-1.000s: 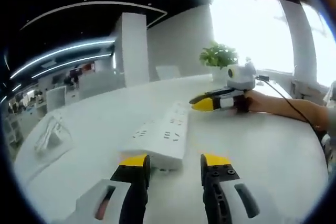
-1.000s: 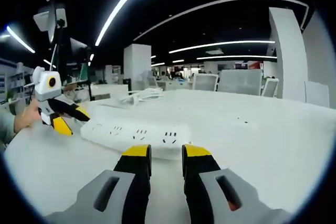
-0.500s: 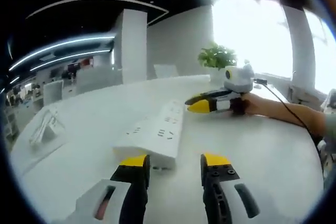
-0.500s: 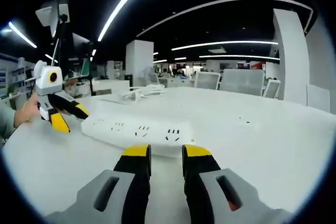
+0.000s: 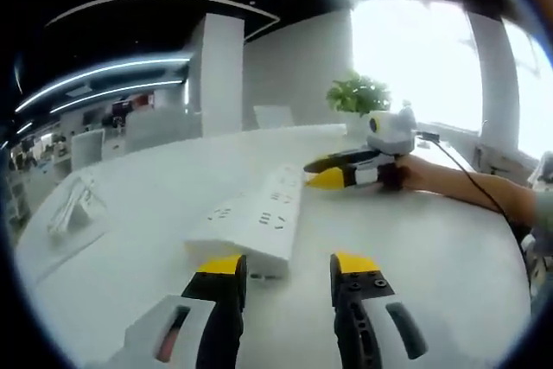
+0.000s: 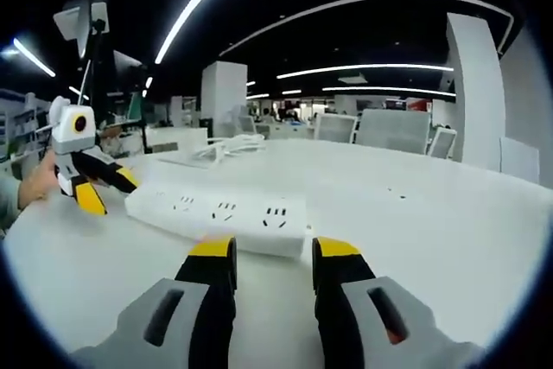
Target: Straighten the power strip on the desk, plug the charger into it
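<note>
So the white power strip (image 5: 259,218) is lying flat out on the middle of the white desk (image 5: 432,239), sockets facing up. The left gripper (image 5: 287,267) sits at one short end of it, jaws apart with nothing between them. The right gripper (image 6: 270,250) is at the other short end, jaws parted too, holding nothing, tips just short of the strip (image 6: 220,213). A white cable bundle (image 5: 73,209) lies near the desk's far edge. A potted plant (image 5: 359,97) stands at the edge by the window.
</note>
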### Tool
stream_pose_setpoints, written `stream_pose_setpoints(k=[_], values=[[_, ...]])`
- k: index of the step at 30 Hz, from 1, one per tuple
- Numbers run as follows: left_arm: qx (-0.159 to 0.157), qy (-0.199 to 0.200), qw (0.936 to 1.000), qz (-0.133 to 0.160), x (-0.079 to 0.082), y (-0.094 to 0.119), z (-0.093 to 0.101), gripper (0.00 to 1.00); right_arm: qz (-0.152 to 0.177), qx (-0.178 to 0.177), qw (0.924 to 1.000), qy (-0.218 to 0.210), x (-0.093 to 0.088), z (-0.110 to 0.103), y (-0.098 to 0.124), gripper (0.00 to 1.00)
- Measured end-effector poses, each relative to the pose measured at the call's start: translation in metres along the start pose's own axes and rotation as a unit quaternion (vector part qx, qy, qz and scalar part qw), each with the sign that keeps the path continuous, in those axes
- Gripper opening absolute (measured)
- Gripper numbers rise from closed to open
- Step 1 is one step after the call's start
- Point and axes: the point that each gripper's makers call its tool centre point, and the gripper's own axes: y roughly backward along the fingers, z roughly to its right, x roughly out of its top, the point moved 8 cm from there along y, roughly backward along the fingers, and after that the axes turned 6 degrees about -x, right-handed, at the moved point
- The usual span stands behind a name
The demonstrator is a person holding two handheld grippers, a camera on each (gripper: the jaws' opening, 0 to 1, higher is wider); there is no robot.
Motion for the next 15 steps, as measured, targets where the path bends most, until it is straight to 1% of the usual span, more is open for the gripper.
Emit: stream_pose_setpoints(k=[6, 11, 15], values=[[-0.001, 0.002, 1.0, 0.001, 0.0001, 0.0001, -0.0005, 0.4, -0.004, 0.008, 0.9999, 0.009, -0.0011, -0.004, -0.0001, 0.34], [-0.002, 0.004, 1.0, 0.002, 0.0, 0.0001, -0.0001, 0.4, -0.009, 0.017, 0.9996, 0.019, -0.0024, -0.0087, 0.0005, 0.37], [-0.002, 0.003, 1.0, 0.002, 0.0001, 0.0, -0.0002, 0.4, -0.009, 0.017, 0.9997, 0.015, -0.0025, -0.0097, 0.0014, 0.37]])
